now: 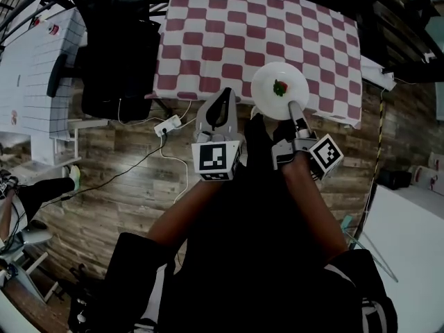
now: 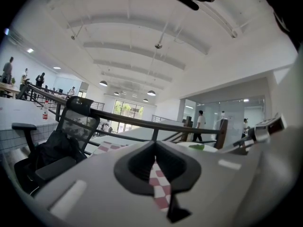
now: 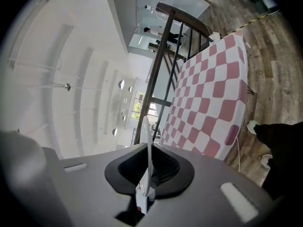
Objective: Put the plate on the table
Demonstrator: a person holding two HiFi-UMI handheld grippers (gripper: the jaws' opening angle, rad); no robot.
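A white plate (image 1: 279,85) with a small red and green bit of food (image 1: 279,87) hangs over the front right part of the table, which wears a red and white checked cloth (image 1: 229,33). My right gripper (image 1: 295,108) is shut on the plate's near rim. In the right gripper view the plate (image 3: 149,141) stands edge-on between the jaws of that gripper (image 3: 147,167). Whether it touches the cloth I cannot tell. My left gripper (image 1: 223,97) sits at the table's front edge, left of the plate, shut on nothing; its own view (image 2: 154,162) shows only a thin slit.
A black office chair (image 1: 118,68) with a dark bag stands left of the table. A white power strip (image 1: 168,125) and cables lie on the wooden floor below the table's front edge. A white counter (image 1: 35,61) is at far left.
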